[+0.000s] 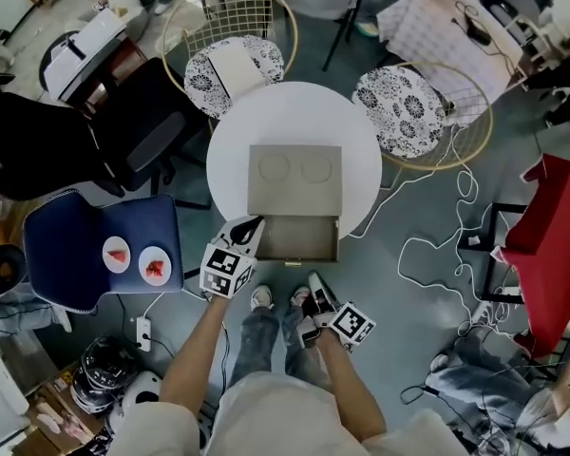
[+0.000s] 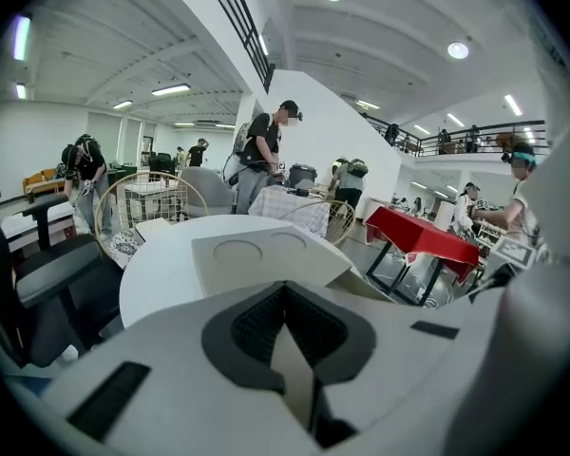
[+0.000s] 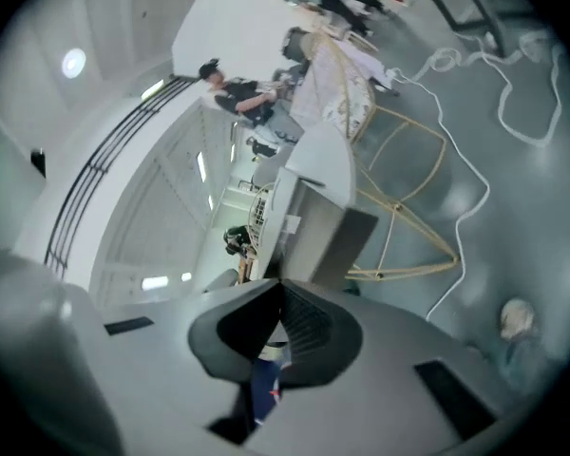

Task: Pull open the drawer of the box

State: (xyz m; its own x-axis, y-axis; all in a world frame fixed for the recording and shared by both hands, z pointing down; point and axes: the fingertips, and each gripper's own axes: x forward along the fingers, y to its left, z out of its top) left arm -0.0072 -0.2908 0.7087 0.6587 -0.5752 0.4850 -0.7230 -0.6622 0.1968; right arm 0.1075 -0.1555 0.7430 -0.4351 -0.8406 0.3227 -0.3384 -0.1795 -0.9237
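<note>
A grey-beige box (image 1: 294,179) with two round marks on its lid stands on the round white table (image 1: 237,131). Its drawer (image 1: 299,240) is pulled out toward me, past the table's near edge. My left gripper (image 1: 251,226) hovers by the drawer's front left corner, jaws together with nothing between them. In the left gripper view the box (image 2: 266,255) lies just beyond the left gripper (image 2: 285,288). My right gripper (image 1: 315,288) hangs lower, below and right of the drawer front, shut and empty. The right gripper (image 3: 281,288) looks up at the drawer (image 3: 328,236) from underneath.
Two wire chairs with patterned cushions (image 1: 233,65) (image 1: 399,107) stand behind the table. A black office chair (image 1: 133,131) and a blue chair (image 1: 57,245) bearing two small plates are at the left. White cables (image 1: 437,245) trail over the floor toward a red table (image 1: 551,236).
</note>
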